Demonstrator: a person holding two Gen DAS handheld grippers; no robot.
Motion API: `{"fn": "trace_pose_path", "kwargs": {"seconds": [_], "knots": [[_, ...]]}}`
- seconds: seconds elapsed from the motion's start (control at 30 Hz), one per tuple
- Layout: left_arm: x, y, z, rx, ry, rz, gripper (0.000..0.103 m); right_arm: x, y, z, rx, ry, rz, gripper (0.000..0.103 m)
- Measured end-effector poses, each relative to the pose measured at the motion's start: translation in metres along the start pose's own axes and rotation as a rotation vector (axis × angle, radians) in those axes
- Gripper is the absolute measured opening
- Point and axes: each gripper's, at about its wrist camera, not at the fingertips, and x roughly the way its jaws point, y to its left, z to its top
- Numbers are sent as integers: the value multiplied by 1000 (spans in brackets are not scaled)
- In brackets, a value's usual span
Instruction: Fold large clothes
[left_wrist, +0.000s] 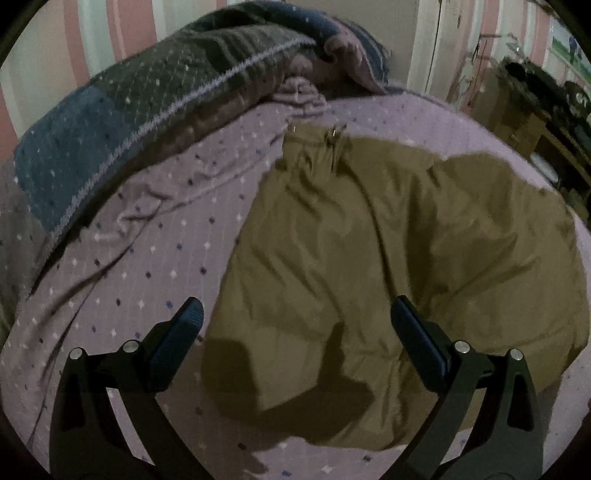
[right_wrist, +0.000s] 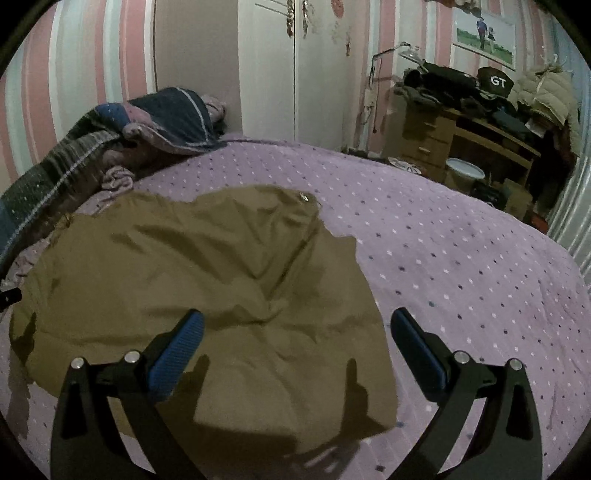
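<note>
**One olive garment, flat on the bed**

Lies crumpled on the lilac dotted bedspread (right_wrist: 461, 240), one olive garment (left_wrist: 369, 258), long axis running away toward the quilt (left_wrist: 147, 110) (metal snaps at far end). Two grippers, left gripper (left_wrist: 295, 314) and right gripper (right_wrist: 297, 325), both spread wide, empty, hovering above.

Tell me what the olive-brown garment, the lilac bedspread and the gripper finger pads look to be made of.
Olive-brown garment: probably a thin synthetic or cotton-blend weave; faint sheen, crisp fine creases, puffy in places. Lilac bedspread: matte woven fabric, likely cotton, with small diamond dots and soft wrinkles. Finger pads: blue ribbed rubber or soft plastic, on black rigid fingers; both grippers' jaws stand open.
</note>
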Motion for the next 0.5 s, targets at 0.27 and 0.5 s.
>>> {"fn": "trace_pose_path", "kwargs": {"seconds": [0.27, 0.5], "knots": [[35, 18, -39, -8, 100, 15, 100, 12, -15, -25, 68, 72, -1, 101], [41, 46, -60, -95, 132, -161, 100, 12, -9, -37, 20, 104, 0, 101]]}}
